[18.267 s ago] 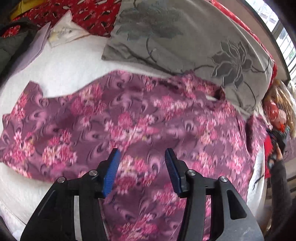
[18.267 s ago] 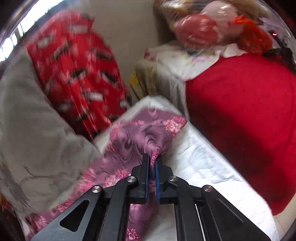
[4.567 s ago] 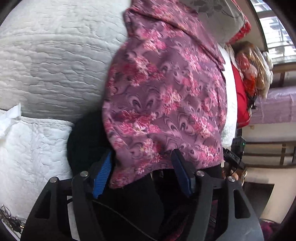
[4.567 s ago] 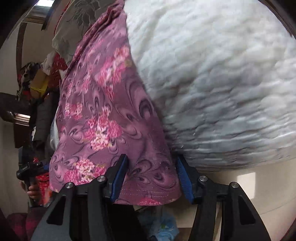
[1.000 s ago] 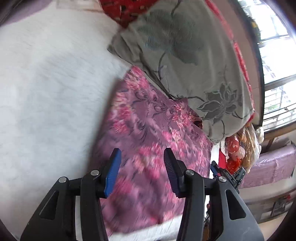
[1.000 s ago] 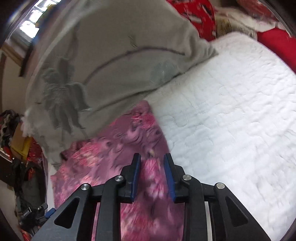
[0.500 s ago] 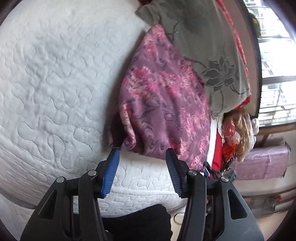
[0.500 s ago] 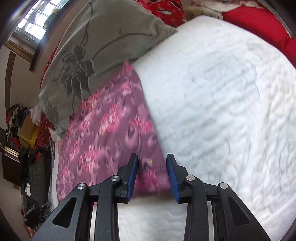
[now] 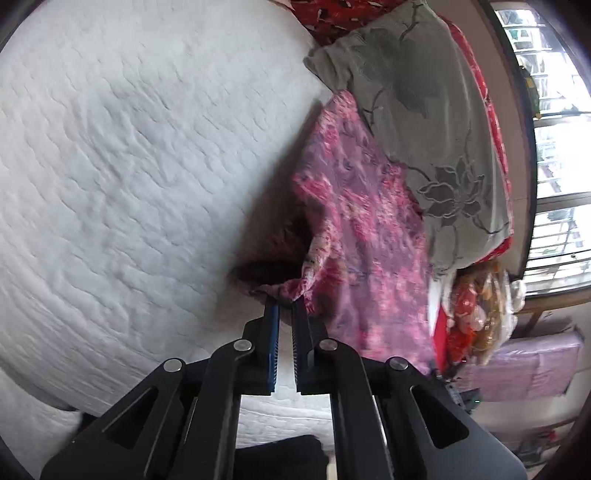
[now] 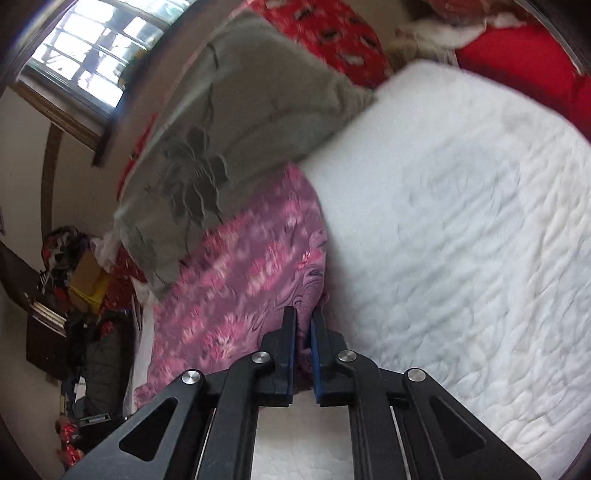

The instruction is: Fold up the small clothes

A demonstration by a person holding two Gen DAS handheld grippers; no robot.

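Note:
A purple garment with pink flowers (image 9: 369,229) lies folded in a long strip on the white quilted bed (image 9: 129,166), along the grey pillow. My left gripper (image 9: 285,303) is shut on its near corner, and the fabric lifts there, showing a dark underside. In the right wrist view the same garment (image 10: 251,269) runs away to the left. My right gripper (image 10: 303,314) is shut on its near edge, with cloth pinched between the blue pads.
A grey pillow with a flower print (image 9: 424,110) lies against the garment's far side, also in the right wrist view (image 10: 236,133). Red patterned bedding (image 10: 332,33) lies behind it. Bags and clutter (image 9: 476,314) stand beyond the bed's end. A window (image 10: 88,59) is above.
Both grippers were open over the garment's near edge half a second ago. Both have now closed on it, the left lifting its corner slightly.

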